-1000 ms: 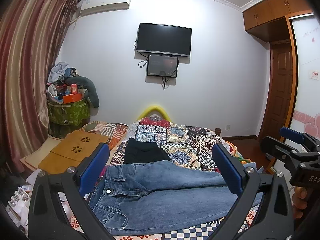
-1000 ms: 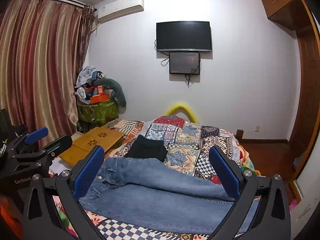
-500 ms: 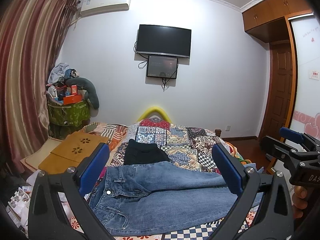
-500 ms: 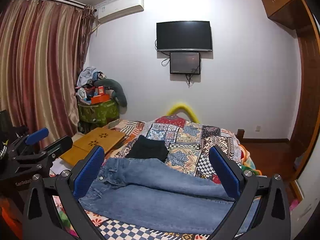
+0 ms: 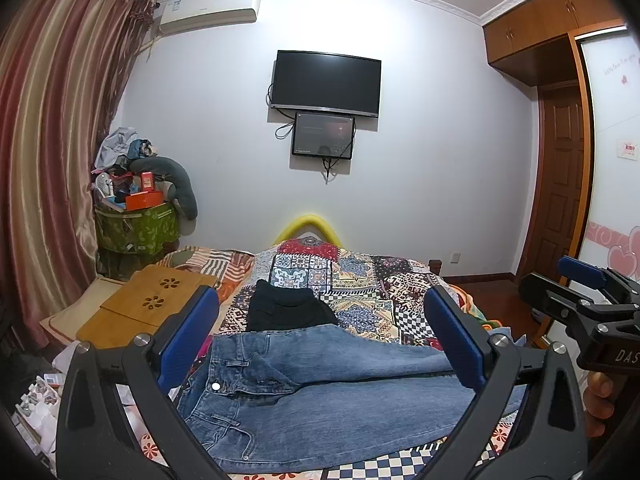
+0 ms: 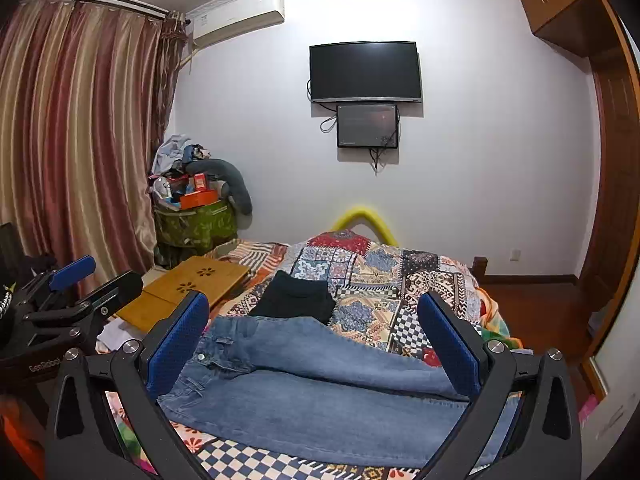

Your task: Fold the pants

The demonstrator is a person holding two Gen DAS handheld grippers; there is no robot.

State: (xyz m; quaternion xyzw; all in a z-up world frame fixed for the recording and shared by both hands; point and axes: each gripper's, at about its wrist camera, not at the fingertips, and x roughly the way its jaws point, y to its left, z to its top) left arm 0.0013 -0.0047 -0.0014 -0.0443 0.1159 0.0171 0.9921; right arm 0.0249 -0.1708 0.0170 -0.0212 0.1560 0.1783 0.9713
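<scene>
Denim pants hems cut off, left tongs spread, right tongs spread

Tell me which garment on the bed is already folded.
The black garment, a compact folded stack lying beyond the waistband. The blue jeans lie spread full length, legs unfolded, under both open claws.

"DAS" | right hand-held gripper || "GenRobot" | left hand-held gripper
</scene>
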